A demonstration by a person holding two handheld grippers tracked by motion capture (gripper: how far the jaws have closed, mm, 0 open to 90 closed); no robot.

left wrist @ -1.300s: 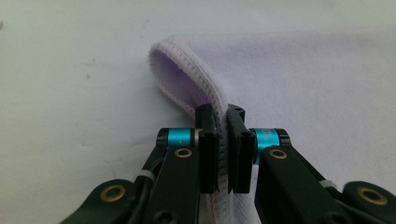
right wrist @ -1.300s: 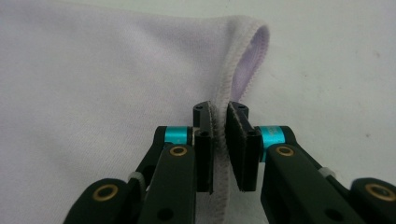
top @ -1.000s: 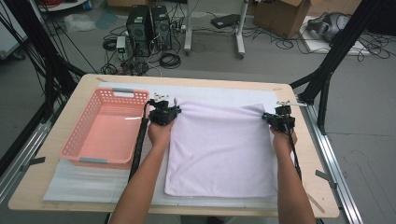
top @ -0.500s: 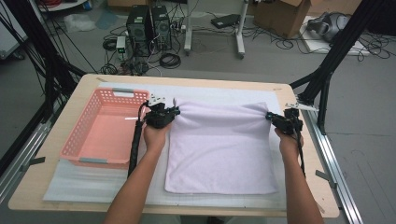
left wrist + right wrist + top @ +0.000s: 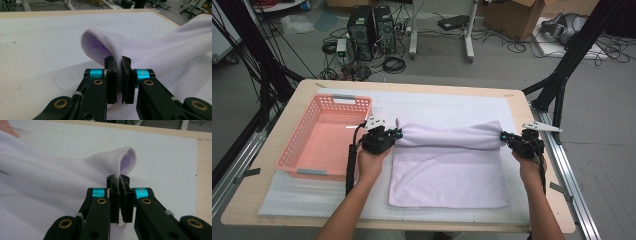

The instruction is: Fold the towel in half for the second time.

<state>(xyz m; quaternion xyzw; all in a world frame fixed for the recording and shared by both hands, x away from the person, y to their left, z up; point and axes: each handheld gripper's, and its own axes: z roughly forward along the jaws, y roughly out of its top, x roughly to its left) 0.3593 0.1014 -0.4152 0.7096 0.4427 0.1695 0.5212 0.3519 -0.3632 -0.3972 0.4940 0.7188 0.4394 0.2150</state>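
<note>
Where folded, towel (image 5: 447, 170) underside hidden.

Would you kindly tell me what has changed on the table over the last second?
Both hands drew the towel's far edge toward the person, folding it over the lower part. The left claw and right claw stay clamped on its far corners. The pink basket and the towel's near edge have not moved.
</note>
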